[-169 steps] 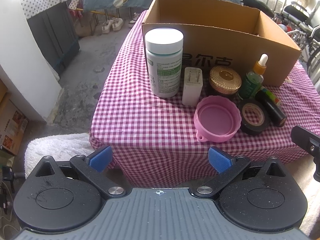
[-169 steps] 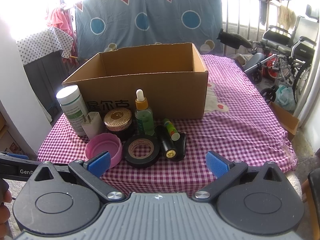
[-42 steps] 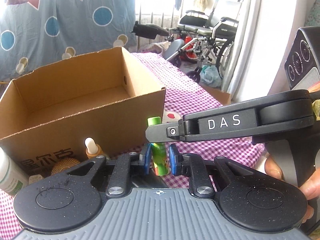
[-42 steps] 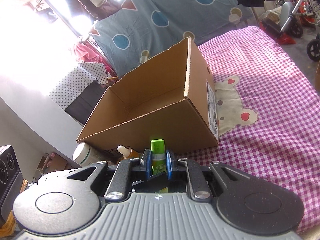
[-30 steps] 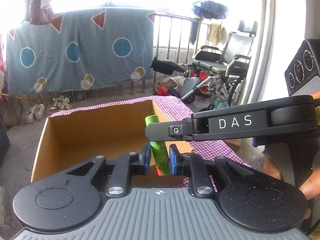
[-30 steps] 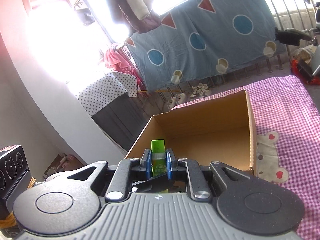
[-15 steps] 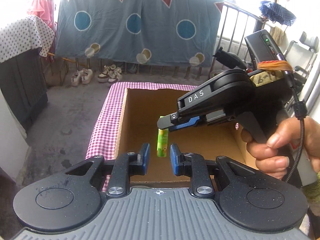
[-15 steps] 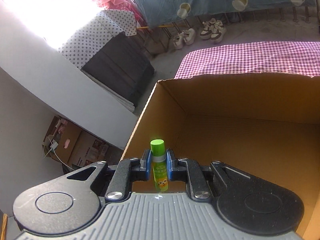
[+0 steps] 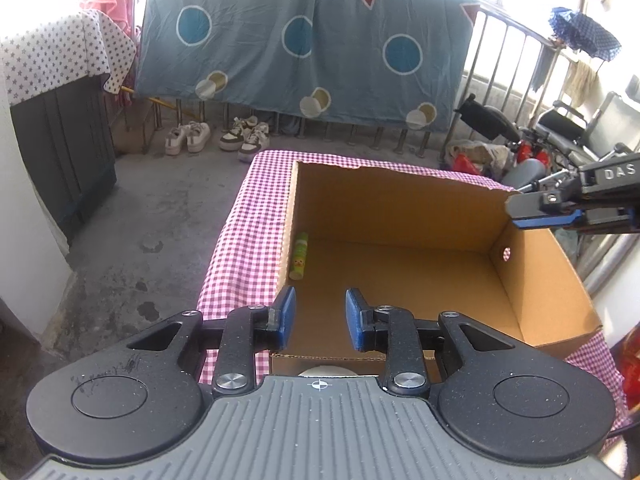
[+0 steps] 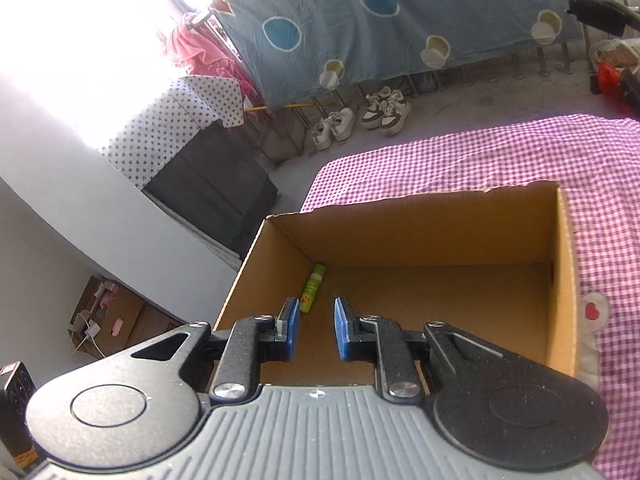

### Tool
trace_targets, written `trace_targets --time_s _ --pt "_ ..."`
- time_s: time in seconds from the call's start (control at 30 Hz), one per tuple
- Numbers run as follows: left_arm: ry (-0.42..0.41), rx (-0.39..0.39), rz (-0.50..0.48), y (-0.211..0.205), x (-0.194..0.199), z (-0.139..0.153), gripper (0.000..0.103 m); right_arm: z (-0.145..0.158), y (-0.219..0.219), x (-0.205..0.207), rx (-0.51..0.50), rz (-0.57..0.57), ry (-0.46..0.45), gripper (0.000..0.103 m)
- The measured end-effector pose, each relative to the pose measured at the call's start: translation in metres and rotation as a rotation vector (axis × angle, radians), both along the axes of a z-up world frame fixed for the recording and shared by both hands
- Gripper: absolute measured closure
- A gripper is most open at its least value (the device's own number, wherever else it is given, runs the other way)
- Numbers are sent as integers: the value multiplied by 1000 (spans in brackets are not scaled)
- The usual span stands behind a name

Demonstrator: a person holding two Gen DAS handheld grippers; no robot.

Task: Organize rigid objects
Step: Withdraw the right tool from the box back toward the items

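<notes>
On the checked counter (image 9: 244, 216), the green tube (image 9: 299, 255) is now seen lying released in the cardboard box's (image 9: 532, 280) far-left corner. Both the right gripper (image 10: 314, 328) and left gripper (image 9: 320, 318) are held open and empty, so one object is judged stowed.

Concrete floor (image 9: 168, 216) — blue sheet (image 9: 304, 40) on railing.

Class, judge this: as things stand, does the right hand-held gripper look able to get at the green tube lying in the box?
Probably yes: the right hand-held gripper is open above the topless cardboard box, nothing covering the green tube.
</notes>
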State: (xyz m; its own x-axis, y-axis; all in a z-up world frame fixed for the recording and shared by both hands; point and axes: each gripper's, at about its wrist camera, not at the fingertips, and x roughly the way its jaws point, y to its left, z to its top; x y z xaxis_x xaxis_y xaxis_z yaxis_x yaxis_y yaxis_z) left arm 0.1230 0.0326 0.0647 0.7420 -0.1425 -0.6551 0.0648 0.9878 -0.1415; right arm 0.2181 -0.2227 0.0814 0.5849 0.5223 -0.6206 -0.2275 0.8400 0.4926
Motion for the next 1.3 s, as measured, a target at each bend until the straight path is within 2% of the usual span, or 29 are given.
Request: trace_targets --time_s 0.03,0.07,0.1,0.13,0.2,0.27,0.4,0.5,0.57,0.6,0.77,1.3 --pt "3 -2 12 2 3 -1 72 2 -12 -7 -15 -27 -11 59" --pt "5 -5 25 5 7 -1 71 4 -25 -12 -35 -62 -24 35" --pt "8 -7 36 7 10 -2 69 4 -36 -18 -65 -98 -41 28" --pt "18 -13 50 11 15 -3 68 3 -43 -20 -101 -122 -49 26" --pt "62 -31 71 19 29 -10 66 -7 -55 -20 -156 -165 -30 26" --pt "120 -62 74 26 42 -18 66 -24 -59 -17 -166 -168 15 26" --pt "205 -181 84 39 55 -33 66 -52 -56 -8 -204 -149 69 30" --pt "248 -238 79 43 61 -40 66 -69 -52 2 -206 -145 118 39" --pt "273 -261 70 43 63 -43 66 -78 -53 4 -211 -132 144 48" --pt "277 -257 69 42 63 -43 65 -81 -54 6 -212 -129 150 50" --pt "276 -214 59 34 64 -40 62 -89 -62 4 -230 -132 150 74" --pt "310 -244 -69 -7 69 -42 58 -93 -127 1 -165 -270 160 76"
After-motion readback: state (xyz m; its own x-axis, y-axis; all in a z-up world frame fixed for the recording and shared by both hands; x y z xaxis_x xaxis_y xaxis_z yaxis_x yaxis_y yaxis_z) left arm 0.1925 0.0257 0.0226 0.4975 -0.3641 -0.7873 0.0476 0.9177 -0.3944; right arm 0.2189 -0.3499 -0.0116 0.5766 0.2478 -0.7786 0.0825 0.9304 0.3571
